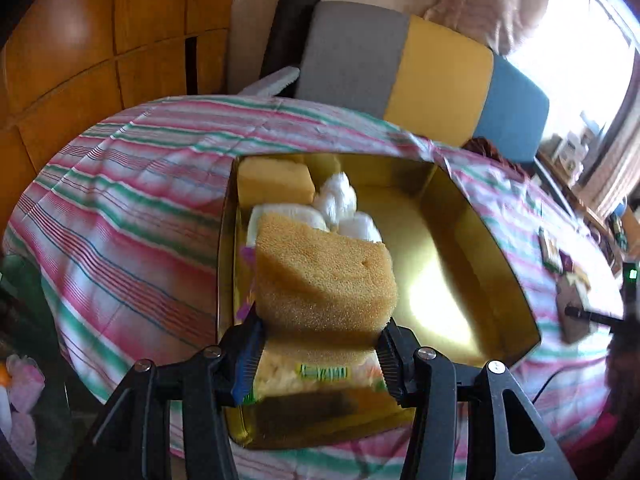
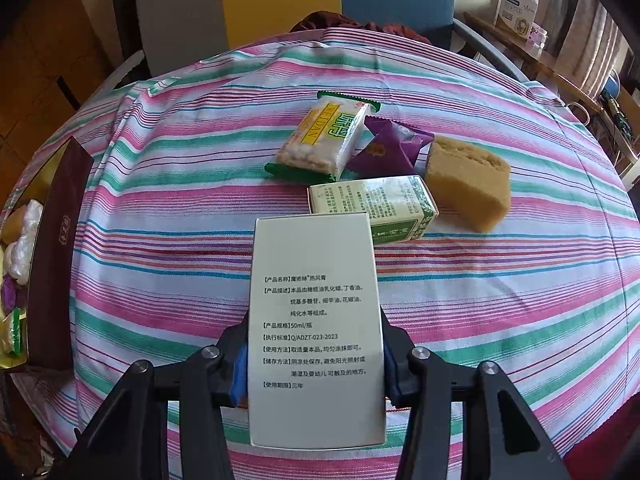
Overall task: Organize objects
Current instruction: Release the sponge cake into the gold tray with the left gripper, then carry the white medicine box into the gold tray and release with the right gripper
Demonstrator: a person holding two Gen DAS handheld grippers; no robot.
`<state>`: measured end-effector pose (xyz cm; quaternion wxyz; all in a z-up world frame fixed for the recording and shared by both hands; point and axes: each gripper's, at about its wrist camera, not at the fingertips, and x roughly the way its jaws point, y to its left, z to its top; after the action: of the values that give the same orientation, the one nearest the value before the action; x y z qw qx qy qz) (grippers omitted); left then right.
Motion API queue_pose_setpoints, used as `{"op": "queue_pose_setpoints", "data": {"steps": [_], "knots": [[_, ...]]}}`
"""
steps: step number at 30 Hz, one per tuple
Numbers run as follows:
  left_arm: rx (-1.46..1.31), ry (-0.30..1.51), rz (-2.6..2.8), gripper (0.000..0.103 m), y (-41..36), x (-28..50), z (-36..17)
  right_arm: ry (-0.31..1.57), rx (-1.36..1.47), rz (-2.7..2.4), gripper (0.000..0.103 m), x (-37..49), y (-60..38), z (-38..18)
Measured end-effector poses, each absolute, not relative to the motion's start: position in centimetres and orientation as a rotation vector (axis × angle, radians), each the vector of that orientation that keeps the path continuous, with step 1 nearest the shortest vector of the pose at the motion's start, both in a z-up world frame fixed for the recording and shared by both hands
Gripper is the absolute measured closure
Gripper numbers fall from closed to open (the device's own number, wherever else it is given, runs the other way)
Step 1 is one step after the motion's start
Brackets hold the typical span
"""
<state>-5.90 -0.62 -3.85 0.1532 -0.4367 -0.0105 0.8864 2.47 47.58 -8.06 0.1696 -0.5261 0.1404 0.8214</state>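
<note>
My left gripper is shut on an orange-brown sponge and holds it over the left side of a gold-lined box. In the box lie a yellow block, white wrapped balls and a snack pack under the sponge. My right gripper is shut on a white carton with printed text, held above the striped cloth. Beyond it lie a green-white carton, a Weidan snack pack, a purple wrapper and a second sponge.
The box shows at the far left of the right wrist view, with a dark brown wall. A grey, yellow and blue chair back stands behind the table. A wooden cabinet is at left. A shelf with boxes is at right.
</note>
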Motion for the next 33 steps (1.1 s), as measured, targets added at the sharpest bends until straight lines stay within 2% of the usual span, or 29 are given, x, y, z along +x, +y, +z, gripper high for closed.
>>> {"op": "queue_pose_setpoints", "data": {"steps": [3,5,7,13,16,18,20,22,33], "knots": [[-1.297,-0.012,2.52,0.049,0.0,-5.6,-5.3,0.381,-1.491,2.335,0.053,2.4,47.3,-8.1],[-1.345,-0.024,2.501,0.043,0.4,-5.7,-6.6,0.37,-1.488,2.337,0.053,2.5,47.1,-8.0],[-1.375,-0.025,2.49,0.041,0.6,-5.5,-7.2,0.368,-1.486,2.338,0.053,2.5,47.0,-8.0],[-1.296,-0.103,2.549,0.029,-0.9,-4.5,-5.2,0.393,-1.482,2.333,0.053,2.5,47.2,-8.0],[-1.241,-0.159,2.597,0.029,-2.0,-4.2,-4.2,0.392,-1.48,2.33,0.053,2.5,47.2,-8.0],[-1.221,-0.135,2.619,0.029,-1.8,-4.8,-4.0,0.387,-1.476,2.328,0.053,2.4,47.1,-8.0],[-1.258,-0.114,2.644,0.04,-1.4,-5.8,-4.3,0.376,-1.463,2.329,0.053,2.4,47.1,-7.9],[-1.302,-0.143,2.635,0.042,-1.4,-6.6,-4.6,0.372,-1.438,2.343,0.054,2.6,46.9,-7.5],[-1.226,-0.049,2.7,0.04,-1.1,-5.3,-3.5,0.426,-1.32,2.532,0.054,2.2,42.1,-3.1]]}}
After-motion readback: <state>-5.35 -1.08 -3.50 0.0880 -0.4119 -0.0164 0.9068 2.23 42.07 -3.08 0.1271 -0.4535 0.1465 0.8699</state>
